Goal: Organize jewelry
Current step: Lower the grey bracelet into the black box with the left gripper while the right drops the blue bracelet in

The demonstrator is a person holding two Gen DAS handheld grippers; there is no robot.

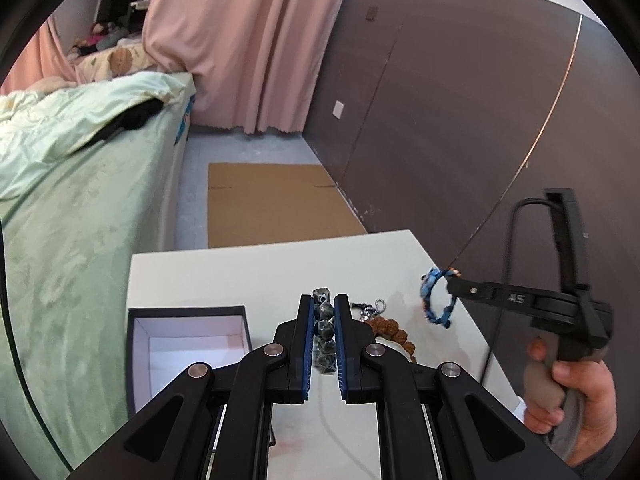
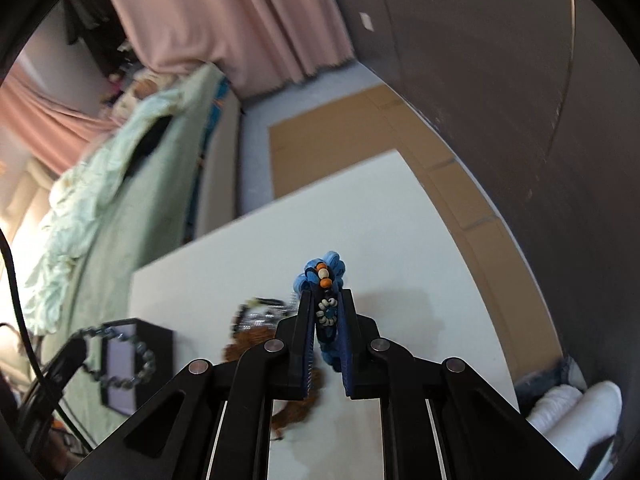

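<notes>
The left gripper (image 1: 323, 312) is clenched on a dark stone bracelet (image 1: 322, 332) of faceted, glossy grey-black beads, pinched between ribbed blue pads (image 1: 307, 344) and held over the smooth white table (image 1: 240, 276); in the right wrist view that same bracelet (image 2: 132, 364) shows as a full loop hanging above the open box (image 2: 120, 364). The box (image 1: 188, 312) is a black-walled cardboard square with a plain white lining, standing at the table's left edge. The right gripper (image 2: 326, 312) is clamped on a blue woven bracelet (image 2: 320, 276), a knotted cord band with orange and cream beads and a small ring of pale beads between the jaws. From the left wrist view the blue bracelet (image 1: 436, 296) dangles as an open ring off the slim black fingertips, above the table's right side, and the person's hand (image 1: 576, 396) grips the handle. Lying on the table between the two are a rough, knobbly brown seed bracelet (image 1: 390, 332) and a silvery metallic piece (image 1: 370, 308), touching each other; the right view blurs these
</notes>
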